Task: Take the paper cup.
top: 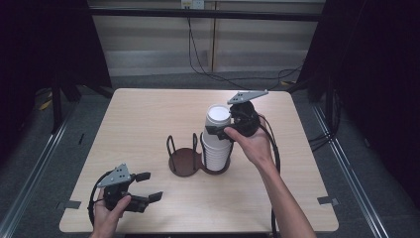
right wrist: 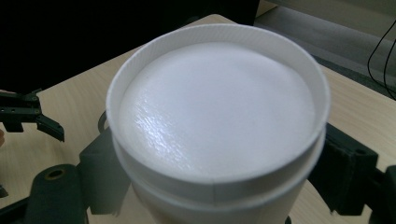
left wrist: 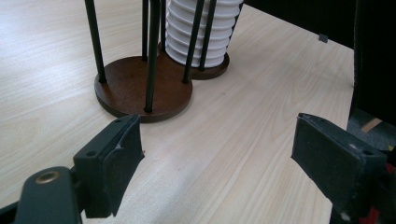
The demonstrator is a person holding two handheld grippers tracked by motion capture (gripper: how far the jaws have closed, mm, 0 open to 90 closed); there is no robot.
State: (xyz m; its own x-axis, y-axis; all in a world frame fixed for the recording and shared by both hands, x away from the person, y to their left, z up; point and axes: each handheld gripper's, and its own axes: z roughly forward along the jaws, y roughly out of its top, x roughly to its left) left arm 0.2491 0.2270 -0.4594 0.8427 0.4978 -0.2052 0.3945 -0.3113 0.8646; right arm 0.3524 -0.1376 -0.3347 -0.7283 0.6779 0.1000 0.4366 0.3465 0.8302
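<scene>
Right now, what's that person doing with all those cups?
A person holds a gripper in each hand at a table. The right gripper has its jaws around the top cup of a white stack standing in a dark two-ring holder. The other ring is empty. The left gripper waits open near the table's front edge, holding nothing.

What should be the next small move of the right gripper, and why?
Probably lift the top cup straight up. The right gripper has its jaws on both sides of it, above the stack in the holder, between its rods.
</scene>
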